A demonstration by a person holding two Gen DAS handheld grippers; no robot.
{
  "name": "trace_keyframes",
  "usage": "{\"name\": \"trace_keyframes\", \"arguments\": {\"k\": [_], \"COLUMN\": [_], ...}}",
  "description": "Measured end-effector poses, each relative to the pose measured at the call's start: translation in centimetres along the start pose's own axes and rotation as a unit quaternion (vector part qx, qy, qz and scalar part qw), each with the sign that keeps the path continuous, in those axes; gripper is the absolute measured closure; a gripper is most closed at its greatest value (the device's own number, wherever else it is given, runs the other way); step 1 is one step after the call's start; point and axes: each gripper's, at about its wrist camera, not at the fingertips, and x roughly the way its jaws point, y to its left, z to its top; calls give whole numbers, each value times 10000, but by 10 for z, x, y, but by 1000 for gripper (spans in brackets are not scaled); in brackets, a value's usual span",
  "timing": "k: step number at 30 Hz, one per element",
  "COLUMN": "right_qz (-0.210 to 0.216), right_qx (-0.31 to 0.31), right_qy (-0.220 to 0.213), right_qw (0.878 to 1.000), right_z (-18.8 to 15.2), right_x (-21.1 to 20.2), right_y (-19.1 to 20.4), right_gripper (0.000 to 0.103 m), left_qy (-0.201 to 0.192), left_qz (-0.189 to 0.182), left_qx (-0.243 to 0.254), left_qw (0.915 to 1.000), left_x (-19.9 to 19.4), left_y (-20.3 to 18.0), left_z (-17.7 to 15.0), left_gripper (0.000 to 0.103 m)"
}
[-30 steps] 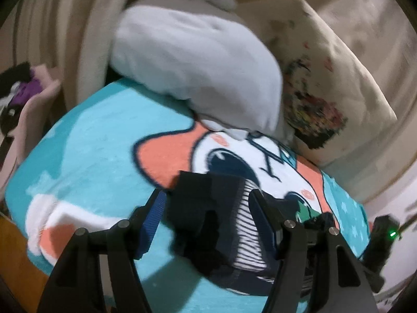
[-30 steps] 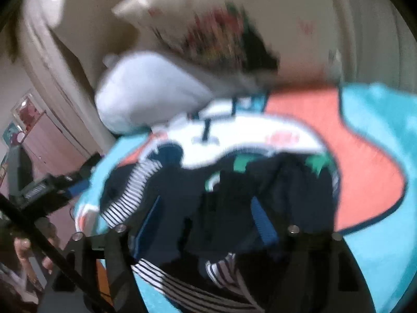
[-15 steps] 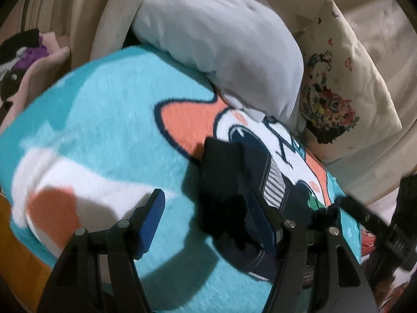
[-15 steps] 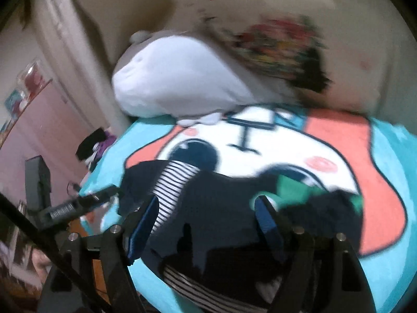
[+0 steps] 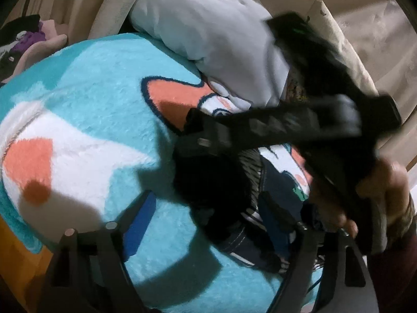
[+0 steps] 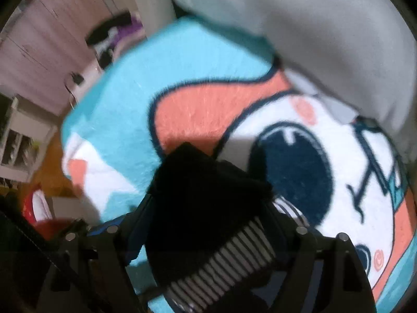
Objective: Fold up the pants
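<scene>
Both grippers' fingers opening over dark pants (image 6: pixel 208 208) (seemingly unpinched) on blanket (image 5: pixel 91 104).

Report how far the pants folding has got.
Done: the dark pants already lie bunched into a compact bundle on the blanket, striped cuff showing. In hand: both grippers hover over it, the left gripper and the right gripper with jaws opening, neither pinching cloth. Left: the bundle looks lumpy, so squaring it up probably remains.
</scene>
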Motion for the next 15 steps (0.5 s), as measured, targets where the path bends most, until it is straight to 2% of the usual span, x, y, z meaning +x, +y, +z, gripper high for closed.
{"name": "trace_keyframes", "arguments": {"k": [2, 6, 10, 11, 12, 13, 14, 15], "right_qz": [-160, -713, -793, -784, -803, -840, -897, -947], "right_qx": [-83, -175, -252, -263, -282, -312, -337, -346], "right_qy": [265, 644, 688, 661, 605, 541, 461, 397], "right_qw": [9995, 9952, 9942, 9944, 9945, 9945, 9943, 9941], "right_z": [11, 24, 23, 22, 20, 18, 14, 10], "right_x": [8, 25, 26, 24, 21, 17, 11, 4], "right_y": [7, 21, 26, 26, 26, 26, 26, 23], "right_gripper": [10, 5, 6, 10, 18, 24, 40, 47], "left_qy": [-36, -132, -169, -136, -79, 67, 311, 487], "left_qz": [-112, -233, -176, -180, -256, -375, -446, -485], "left_qx": [-26, -48, 8, 78, 139, 185, 219, 217], "left_qw": [9999, 9996, 9997, 9997, 9995, 9991, 9983, 9974], "left_x": [0, 0, 4, 6, 8, 13, 20, 27], "left_y": [0, 0, -6, -10, -13, -16, -18, -18], "left_z": [-1, -4, -6, -6, -6, -7, -7, -8], "left_gripper": [15, 12, 12, 13, 19, 44, 68, 74]}}
